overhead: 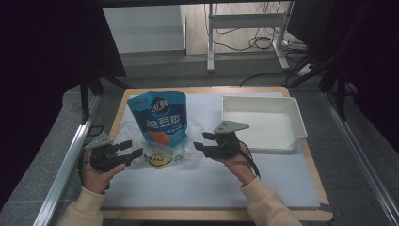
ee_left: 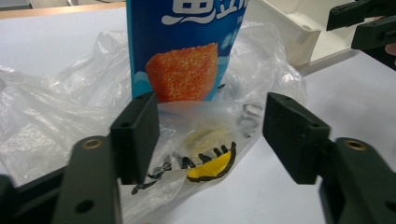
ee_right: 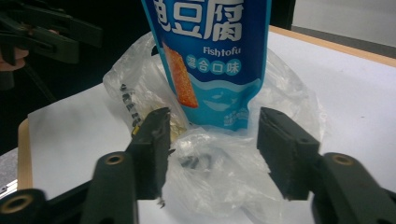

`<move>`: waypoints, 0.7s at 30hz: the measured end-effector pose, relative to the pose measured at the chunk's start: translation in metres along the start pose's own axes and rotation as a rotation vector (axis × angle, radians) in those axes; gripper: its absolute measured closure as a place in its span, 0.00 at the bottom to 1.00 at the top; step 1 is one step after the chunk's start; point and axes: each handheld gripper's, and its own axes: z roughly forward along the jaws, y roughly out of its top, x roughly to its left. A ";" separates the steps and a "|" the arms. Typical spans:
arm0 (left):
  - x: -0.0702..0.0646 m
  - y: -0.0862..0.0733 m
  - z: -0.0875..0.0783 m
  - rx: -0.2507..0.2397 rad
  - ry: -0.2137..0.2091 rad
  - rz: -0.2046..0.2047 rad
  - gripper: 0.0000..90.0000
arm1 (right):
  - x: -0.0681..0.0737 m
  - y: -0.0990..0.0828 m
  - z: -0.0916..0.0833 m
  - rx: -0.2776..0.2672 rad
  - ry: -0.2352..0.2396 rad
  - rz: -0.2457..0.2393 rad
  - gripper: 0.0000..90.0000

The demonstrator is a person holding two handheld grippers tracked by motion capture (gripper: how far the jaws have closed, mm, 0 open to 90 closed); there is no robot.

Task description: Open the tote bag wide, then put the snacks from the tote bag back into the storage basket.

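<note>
Now | fish tofu pouch (overhead: 163, 118) half inside clear plastic bag (overhead: 141, 141), desk (overhead: 211, 183) centre, white tray (overhead: 263, 123) at 3 o'clock | left tool (overhead: 126, 151), right tool (overhead: 201, 141): jaws wide, empty | bag light, limp, slippery; likely pinch film at mouth edges.

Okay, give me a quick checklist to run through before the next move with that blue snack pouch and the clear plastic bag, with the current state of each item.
1. Left gripper jaws open, nothing pinched: ok; bag film only lies between them in the left gripper view.
2. Right gripper jaws open, free of the bag: ok.
3. Blue snack pouch sits with its lower end in the clear plastic bag: ok, the upper part sticks out.
4. Pouch fully covered by the bag: not ok.
5. White tray stands apart from the bag, at the right: ok.
6. Which way the bag mouth is open: cannot tell, the film is crumpled.
</note>
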 end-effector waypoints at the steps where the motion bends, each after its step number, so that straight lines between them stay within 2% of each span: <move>1: -0.001 0.001 0.000 0.001 0.000 0.003 0.37 | 0.000 0.000 -0.001 0.000 -0.007 0.001 0.45; 8: -0.004 -0.001 0.003 0.005 -0.011 0.012 0.25 | -0.003 0.000 -0.005 -0.004 -0.029 0.022 0.35; 15: -0.006 -0.001 0.007 0.020 -0.010 0.015 0.23 | -0.002 0.004 -0.005 -0.011 -0.034 0.032 0.34; 21: -0.006 0.000 0.007 0.011 -0.018 0.006 0.23 | 0.003 0.007 -0.005 -0.011 -0.035 0.029 0.34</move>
